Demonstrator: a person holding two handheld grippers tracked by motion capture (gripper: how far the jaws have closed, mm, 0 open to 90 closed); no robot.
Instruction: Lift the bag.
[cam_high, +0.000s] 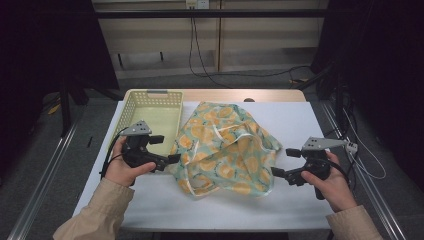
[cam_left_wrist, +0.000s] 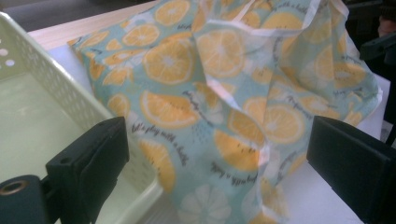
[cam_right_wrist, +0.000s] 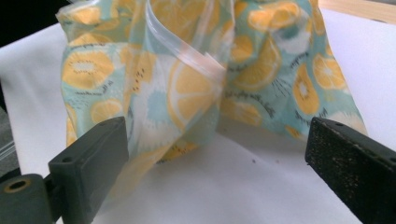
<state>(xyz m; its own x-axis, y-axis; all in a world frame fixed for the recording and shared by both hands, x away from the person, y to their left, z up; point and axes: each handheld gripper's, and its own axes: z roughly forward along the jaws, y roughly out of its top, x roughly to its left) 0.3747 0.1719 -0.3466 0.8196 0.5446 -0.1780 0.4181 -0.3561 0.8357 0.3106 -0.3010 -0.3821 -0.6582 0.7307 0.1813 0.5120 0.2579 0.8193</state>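
Both claws gape wide on either side of the crumpled orange-print bag, neither one gripping it.

The bag (cam_high: 225, 150), thin plastic printed with orange slices on pale green, lies rumpled in the middle of the white worktop (cam_high: 295, 125), its left edge just beside the pale yellow perforated basket (cam_high: 150, 112). The left claw (cam_high: 167, 150) sits at the bag's left edge, held in the person's left hand (cam_high: 122, 167); in the left gripper view its two black jaws stand far apart with the bag's folds and the basket's corner in front of them, the pads pressing on nothing. The right claw (cam_high: 282, 162), in the right hand (cam_high: 332, 185), points at the bag's right edge, its jaws equally spread, with bare worktop and the bag's lower folds between them and no hold taken.
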